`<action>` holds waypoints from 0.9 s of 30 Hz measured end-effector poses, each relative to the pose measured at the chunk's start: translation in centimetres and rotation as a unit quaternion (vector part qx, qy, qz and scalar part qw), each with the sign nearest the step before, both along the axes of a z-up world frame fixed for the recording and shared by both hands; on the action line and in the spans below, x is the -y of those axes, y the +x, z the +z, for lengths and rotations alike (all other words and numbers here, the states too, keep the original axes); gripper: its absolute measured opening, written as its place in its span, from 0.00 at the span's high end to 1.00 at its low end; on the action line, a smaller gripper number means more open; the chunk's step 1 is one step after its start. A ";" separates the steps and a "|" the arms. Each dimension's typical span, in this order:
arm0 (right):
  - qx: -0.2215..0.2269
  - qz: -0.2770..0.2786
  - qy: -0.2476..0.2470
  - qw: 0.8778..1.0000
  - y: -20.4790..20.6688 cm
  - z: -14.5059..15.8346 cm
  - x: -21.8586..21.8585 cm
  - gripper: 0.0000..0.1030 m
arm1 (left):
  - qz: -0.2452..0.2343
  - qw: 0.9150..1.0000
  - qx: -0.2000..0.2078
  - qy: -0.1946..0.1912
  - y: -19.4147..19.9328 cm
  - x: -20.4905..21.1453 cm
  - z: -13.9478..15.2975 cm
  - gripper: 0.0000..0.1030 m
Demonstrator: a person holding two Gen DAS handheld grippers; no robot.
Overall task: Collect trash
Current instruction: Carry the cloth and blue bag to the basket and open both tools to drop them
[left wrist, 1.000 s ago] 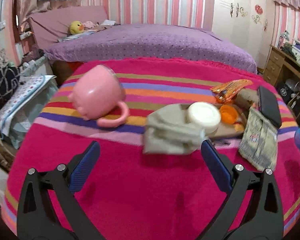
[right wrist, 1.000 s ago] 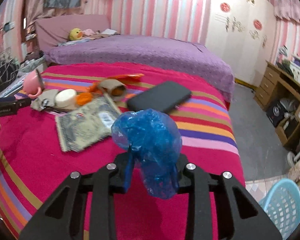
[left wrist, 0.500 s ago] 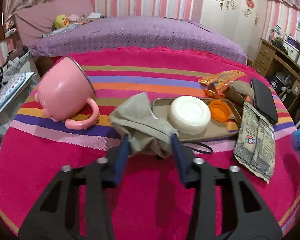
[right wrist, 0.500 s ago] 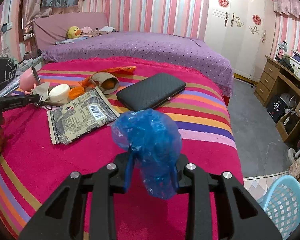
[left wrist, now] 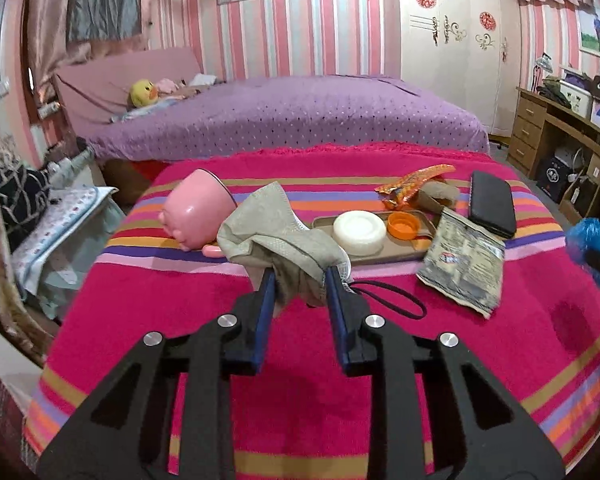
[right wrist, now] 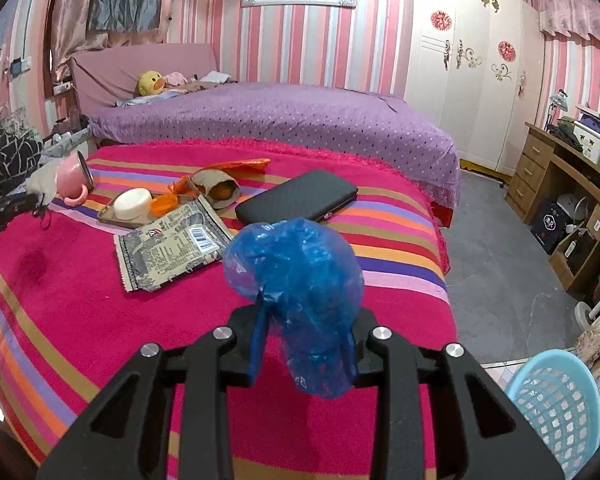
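My left gripper point(left wrist: 300, 280) is shut on a crumpled grey face mask point(left wrist: 276, 236) and holds it above the striped red blanket; its black ear loop point(left wrist: 392, 300) hangs down onto the blanket. My right gripper point(right wrist: 304, 320) is shut on a crumpled blue plastic bag point(right wrist: 296, 276), held above the blanket's right part. The blue bag also shows at the right edge of the left wrist view point(left wrist: 596, 236). A printed grey snack wrapper point(right wrist: 172, 248) and an orange wrapper point(right wrist: 240, 165) lie on the blanket. A light blue basket point(right wrist: 556, 404) stands on the floor at the lower right.
A pink mug point(left wrist: 196, 212) lies on its side. A brown tray point(left wrist: 404, 250) holds a white round lid point(left wrist: 360, 230) and an orange cap point(left wrist: 404, 224). A black case point(left wrist: 492, 202) lies at the right. A purple bed point(right wrist: 280, 116) stands behind, a wooden desk point(right wrist: 560, 184) at the right.
My left gripper closed on the grey mask and lifted it off the blanket and tray edge. My right gripper kept hold of the blue bag and drew back slightly.
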State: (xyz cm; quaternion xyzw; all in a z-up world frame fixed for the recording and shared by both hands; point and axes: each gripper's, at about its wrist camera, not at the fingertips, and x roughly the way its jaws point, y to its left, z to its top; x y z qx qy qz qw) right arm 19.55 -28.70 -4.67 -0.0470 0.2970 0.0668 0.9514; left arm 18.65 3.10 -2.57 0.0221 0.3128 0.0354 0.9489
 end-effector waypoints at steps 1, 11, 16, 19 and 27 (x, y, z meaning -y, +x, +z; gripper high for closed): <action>0.003 0.000 -0.001 1.000 -0.5 0.2 0.2 0.70 | 0.001 1.000 0.003 0.003 -0.6 0.5 0.2 0.76; 0.022 -0.034 0.000 0.999 -5.5 1.9 6.1 0.70 | -0.034 0.999 0.027 0.016 -5.2 7.3 0.8 0.76; 0.026 -0.071 0.007 0.997 -6.8 2.2 11.3 0.70 | -0.065 0.997 0.033 0.004 -6.4 12.6 1.0 0.76; 0.024 -0.093 -0.001 0.995 -7.6 2.0 14.3 0.70 | -0.089 0.995 0.027 -0.022 -6.2 16.2 1.0 0.76; 0.015 -0.167 -0.007 0.986 -9.6 1.1 22.4 0.70 | -0.167 0.985 0.023 -0.023 -6.3 27.1 -0.6 0.76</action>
